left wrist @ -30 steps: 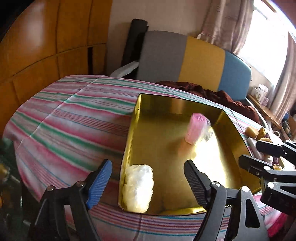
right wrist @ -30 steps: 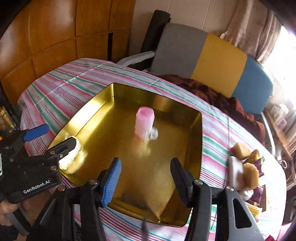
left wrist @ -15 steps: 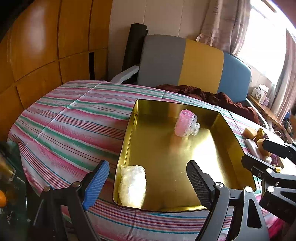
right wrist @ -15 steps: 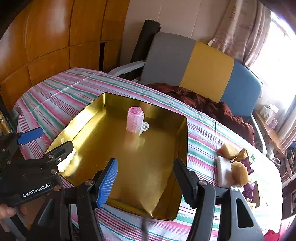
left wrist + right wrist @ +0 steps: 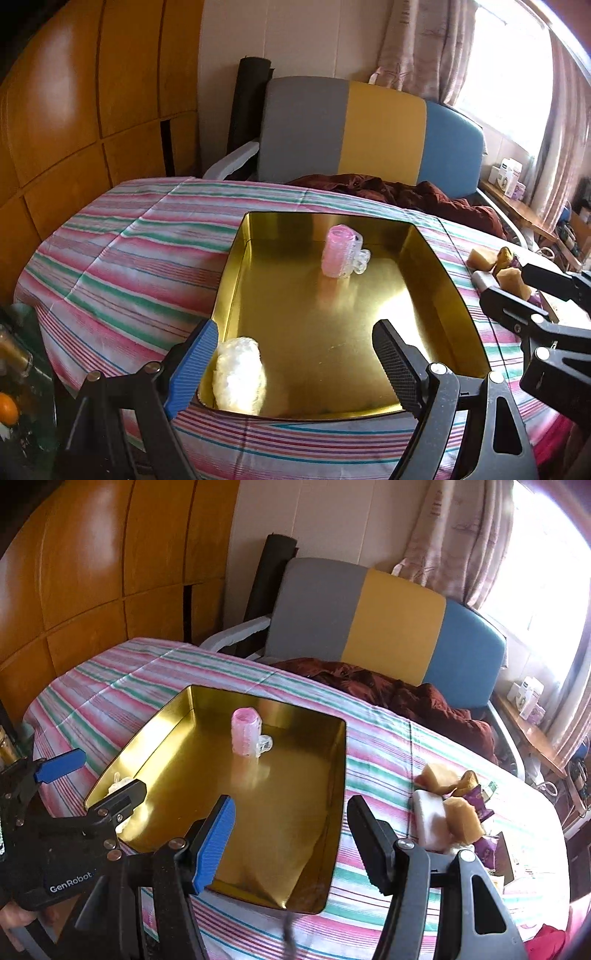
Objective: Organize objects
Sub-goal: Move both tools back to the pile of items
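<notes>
A gold metal tray [image 5: 236,258] [image 5: 341,760] lies on the striped tablecloth. A pink hair roller [image 5: 338,254] [image 5: 244,734] with a clear clip stands upright toward the tray's far end. A white crumpled plastic wad [image 5: 238,376] [image 5: 117,781] rests in the tray's near left corner. My left gripper [image 5: 295,343] [image 5: 92,779] hovers open over that near edge, holding nothing. My right gripper [image 5: 290,812] [image 5: 535,295] hangs open over the tray's near right part, also holding nothing. Neither touches the roller or the wad.
Right of the tray lie yellow sponge-like blocks [image 5: 458,816] [image 5: 511,282], a white bar [image 5: 430,818] and purple packets [image 5: 484,812]. A grey, yellow and blue chair [image 5: 369,133] with a dark red cloth [image 5: 413,698] stands behind the table. Wood panels line the left.
Both grippers have drawn back and risen, so the tray looks smaller. The pink roller, blurred a second ago, now stands still. The right jaws stand a little wider.
</notes>
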Demonstrator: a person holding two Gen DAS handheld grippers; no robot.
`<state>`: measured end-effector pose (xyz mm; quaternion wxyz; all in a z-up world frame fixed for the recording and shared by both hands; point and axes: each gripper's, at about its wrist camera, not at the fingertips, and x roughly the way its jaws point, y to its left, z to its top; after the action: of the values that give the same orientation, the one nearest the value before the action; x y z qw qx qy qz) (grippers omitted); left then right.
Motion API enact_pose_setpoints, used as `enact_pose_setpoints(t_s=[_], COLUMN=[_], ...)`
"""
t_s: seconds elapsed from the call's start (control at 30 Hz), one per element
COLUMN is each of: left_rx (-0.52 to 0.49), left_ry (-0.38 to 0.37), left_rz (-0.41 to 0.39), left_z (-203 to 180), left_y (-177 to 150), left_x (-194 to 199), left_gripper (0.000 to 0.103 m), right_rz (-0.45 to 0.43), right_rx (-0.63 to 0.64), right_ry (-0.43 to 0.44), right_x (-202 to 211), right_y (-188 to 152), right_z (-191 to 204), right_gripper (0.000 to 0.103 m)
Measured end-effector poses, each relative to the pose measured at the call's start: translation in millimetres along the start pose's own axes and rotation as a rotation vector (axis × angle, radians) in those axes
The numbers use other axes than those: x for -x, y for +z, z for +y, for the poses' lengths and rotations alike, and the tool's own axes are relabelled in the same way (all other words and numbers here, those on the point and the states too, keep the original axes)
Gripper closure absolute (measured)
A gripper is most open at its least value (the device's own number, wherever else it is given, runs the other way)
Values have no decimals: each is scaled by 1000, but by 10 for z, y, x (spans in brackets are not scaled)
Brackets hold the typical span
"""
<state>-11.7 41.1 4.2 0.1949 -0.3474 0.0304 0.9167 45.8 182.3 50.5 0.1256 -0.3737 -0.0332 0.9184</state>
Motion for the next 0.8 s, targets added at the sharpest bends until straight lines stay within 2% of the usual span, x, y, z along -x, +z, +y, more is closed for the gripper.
enact_pose_setpoints(t_s=[0.3,0.53,0.7,0.8], left_rx=[-45,-101,-165,-209], left_ry=[-29,-43,-24,-12], left_rz=[-6,1,-9,-39], left_z=[-202,-422,-633,-774], left_y=[45,79,140,173], left_x=[23,-13,-24,6], left_gripper=[17,17,16,13], right_rz=[-13,14,67,109], right_rx=[-50,-84,-115,-181], right_ry=[-24,-50,-101,-169], right_x=[39,-52,-207,-311], right_y=[-40,-122,-229,-313], right_z=[-236,-491,-903,-1402], right_gripper=[39,39,39,39])
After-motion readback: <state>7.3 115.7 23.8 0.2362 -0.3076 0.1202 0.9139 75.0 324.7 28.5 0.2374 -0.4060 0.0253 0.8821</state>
